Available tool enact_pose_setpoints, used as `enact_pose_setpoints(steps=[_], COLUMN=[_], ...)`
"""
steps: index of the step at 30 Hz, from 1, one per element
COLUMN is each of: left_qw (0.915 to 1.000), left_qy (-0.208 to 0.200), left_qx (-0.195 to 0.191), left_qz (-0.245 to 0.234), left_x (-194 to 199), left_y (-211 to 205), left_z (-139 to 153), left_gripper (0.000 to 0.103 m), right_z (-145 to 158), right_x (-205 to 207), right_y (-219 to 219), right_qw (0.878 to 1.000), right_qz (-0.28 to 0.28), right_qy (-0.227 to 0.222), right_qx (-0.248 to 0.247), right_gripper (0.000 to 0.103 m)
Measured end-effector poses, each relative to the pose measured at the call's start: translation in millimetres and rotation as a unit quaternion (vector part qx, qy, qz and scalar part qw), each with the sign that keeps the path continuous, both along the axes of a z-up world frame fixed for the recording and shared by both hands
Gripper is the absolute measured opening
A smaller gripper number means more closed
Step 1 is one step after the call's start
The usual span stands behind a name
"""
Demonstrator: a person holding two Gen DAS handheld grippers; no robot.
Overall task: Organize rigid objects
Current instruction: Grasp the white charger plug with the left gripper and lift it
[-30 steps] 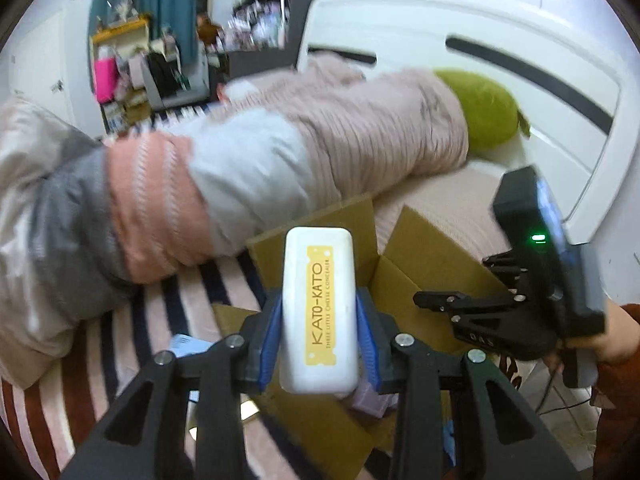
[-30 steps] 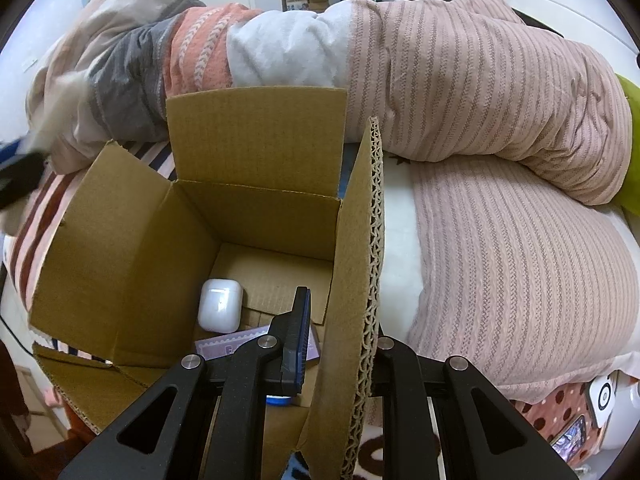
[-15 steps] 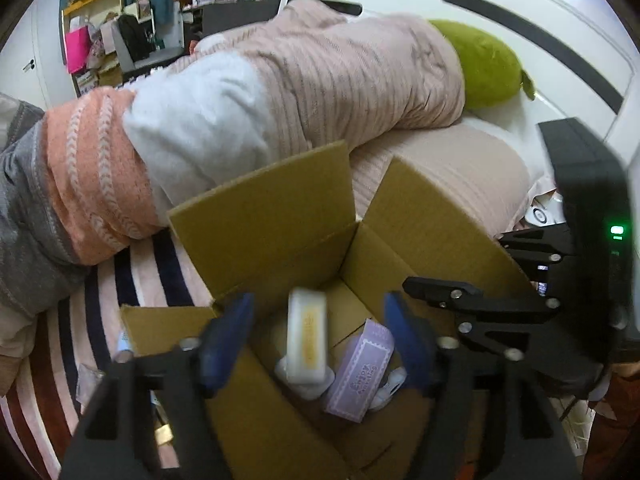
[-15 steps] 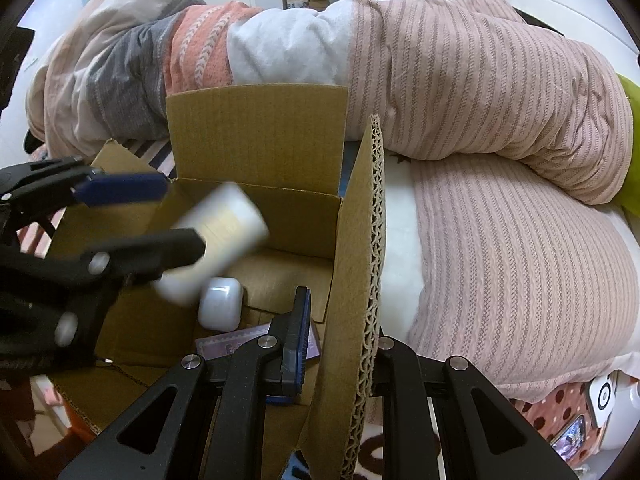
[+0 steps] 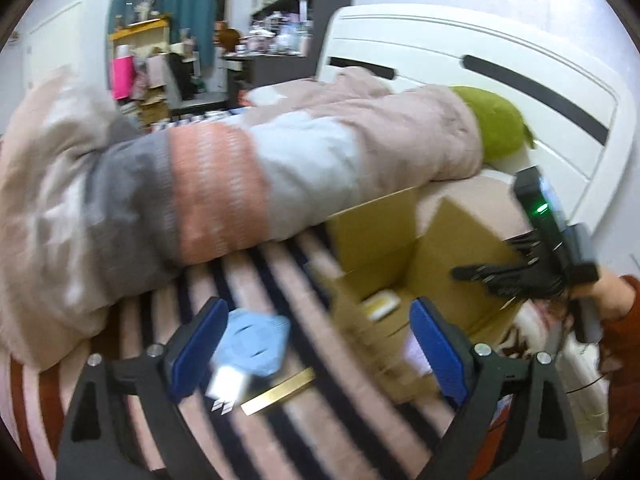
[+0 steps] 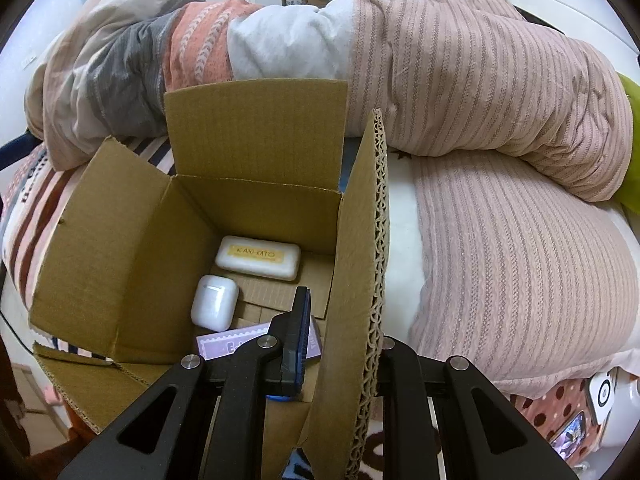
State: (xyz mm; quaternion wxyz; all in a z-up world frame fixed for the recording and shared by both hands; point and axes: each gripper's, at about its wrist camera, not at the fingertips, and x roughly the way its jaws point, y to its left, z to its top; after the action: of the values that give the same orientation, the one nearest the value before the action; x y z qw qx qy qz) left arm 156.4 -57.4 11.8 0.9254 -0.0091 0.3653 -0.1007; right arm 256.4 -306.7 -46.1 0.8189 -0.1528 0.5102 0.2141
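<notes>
An open cardboard box (image 6: 120,248) sits on the bed. In it lie a white KATO-KATO case (image 6: 258,258), a white earbud case (image 6: 214,307) and a purple box (image 6: 240,342). My right gripper (image 6: 340,336) is shut on the box's right flap (image 6: 360,280). My left gripper (image 5: 312,344) is open and empty over the striped bedding, left of the box (image 5: 400,256). Between its fingers lie a blue object (image 5: 256,340), a white item (image 5: 226,384) and a gold bar (image 5: 280,392), all blurred. The right gripper also shows in the left wrist view (image 5: 516,276).
A rolled pink, grey and orange blanket (image 6: 360,60) lies behind the box. A green pillow (image 5: 496,124) and a white headboard (image 5: 500,64) are at the right. A cluttered room with shelves lies beyond the bed.
My left gripper opened over the box and dropped the KATO-KATO case, which now lies on the box floor. The gripper then swung left and down toward the striped bedding. The right gripper stayed put.
</notes>
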Motion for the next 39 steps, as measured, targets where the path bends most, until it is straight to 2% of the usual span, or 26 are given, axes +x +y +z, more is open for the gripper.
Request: enact_pose_setpoints(steps=[3, 6, 13, 15, 20, 22, 24, 26, 29, 33, 36, 39], left_qw=[0.9994, 0.9975, 0.9901, 0.9885, 0.9893, 0.9903, 0.9916, 0.9919, 0.9928, 0.9879, 0.9882, 0.9883], left_qy=[0.014, 0.049, 0.129, 0.134, 0.108, 0.092, 0.081, 0.085, 0.087, 0.105, 0.108, 0.107], left_qx=[0.009, 0.015, 0.02, 0.022, 0.028, 0.016, 0.0, 0.0, 0.03, 0.095, 0.087, 0.095], left_qz=[0.029, 0.05, 0.051, 0.066, 0.094, 0.103, 0.101, 0.095, 0.076, 0.063, 0.064, 0.055], left_x=[-14, -22, -24, -21, -7, 0, 9, 20, 31, 43, 43, 35], left_y=[30, 54, 71, 72, 74, 75, 76, 72, 59, 40, 38, 36], left_z=[-22, -63, -159, -175, -181, -177, -173, -174, -180, -194, -194, -190], left_gripper=[0.091, 0.091, 0.091, 0.091, 0.09, 0.085, 0.059, 0.049, 0.049, 0.047, 0.039, 0.039], right_z=[0, 0, -1, -1, -1, -1, -1, -2, -1, -1, -1, -1], right_x=[0, 1, 1, 1, 1, 1, 1, 1, 1, 1, 1, 0], right_y=[0, 0, 1, 1, 1, 1, 1, 1, 1, 1, 1, 1], right_qw=[1.0, 1.0, 1.0, 1.0, 1.0, 1.0, 1.0, 1.0, 1.0, 1.0, 1.0, 1.0], right_qz=[0.0, 0.0, 0.0, 0.0, 0.0, -0.001, -0.001, -0.001, 0.0, -0.001, 0.0, -0.001], right_qy=[0.0, 0.001, 0.002, 0.002, 0.003, 0.003, 0.002, 0.002, 0.003, 0.003, 0.002, 0.003], right_qx=[-0.001, -0.001, 0.0, 0.0, 0.0, 0.001, 0.001, 0.001, 0.001, 0.001, 0.001, 0.001], right_gripper=[0.012, 0.012, 0.012, 0.012, 0.012, 0.012, 0.012, 0.012, 0.012, 0.012, 0.012, 0.012])
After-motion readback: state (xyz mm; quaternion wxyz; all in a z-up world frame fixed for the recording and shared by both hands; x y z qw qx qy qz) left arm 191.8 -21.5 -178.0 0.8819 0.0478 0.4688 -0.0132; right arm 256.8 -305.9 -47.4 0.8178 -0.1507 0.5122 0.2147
